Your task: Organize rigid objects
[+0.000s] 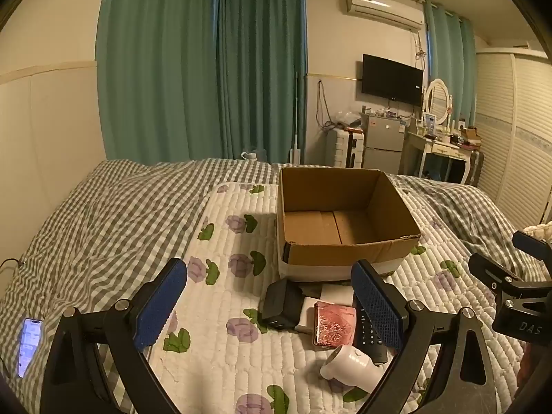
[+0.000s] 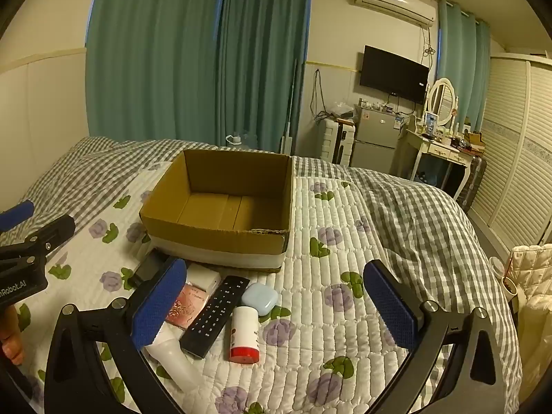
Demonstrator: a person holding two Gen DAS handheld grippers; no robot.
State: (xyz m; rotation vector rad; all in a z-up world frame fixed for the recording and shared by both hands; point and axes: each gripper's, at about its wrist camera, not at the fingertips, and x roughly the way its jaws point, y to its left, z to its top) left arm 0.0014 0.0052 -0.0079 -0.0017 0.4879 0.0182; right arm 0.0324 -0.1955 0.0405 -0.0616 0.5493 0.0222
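An empty cardboard box (image 1: 345, 241) (image 2: 214, 238) sits on the quilted floral pad. In front of it lie a black charger (image 1: 281, 305), a white box (image 2: 203, 277), a pink patterned case (image 1: 334, 324) (image 2: 186, 305), a black remote (image 2: 215, 315), a pale blue earbud case (image 2: 259, 298), a white bottle with a red cap (image 2: 244, 334) and a white device (image 1: 348, 364) (image 2: 172, 358). My left gripper (image 1: 272, 303) is open above the charger and case. My right gripper (image 2: 276, 307) is open above the remote, bottle and earbud case.
A lit phone (image 1: 30, 345) lies on the checked bedspread at the left. The bed's right edge drops toward a wardrobe (image 2: 517, 158). A cream bag (image 2: 528, 276) sits at the right. A dresser, fridge and TV stand at the far wall.
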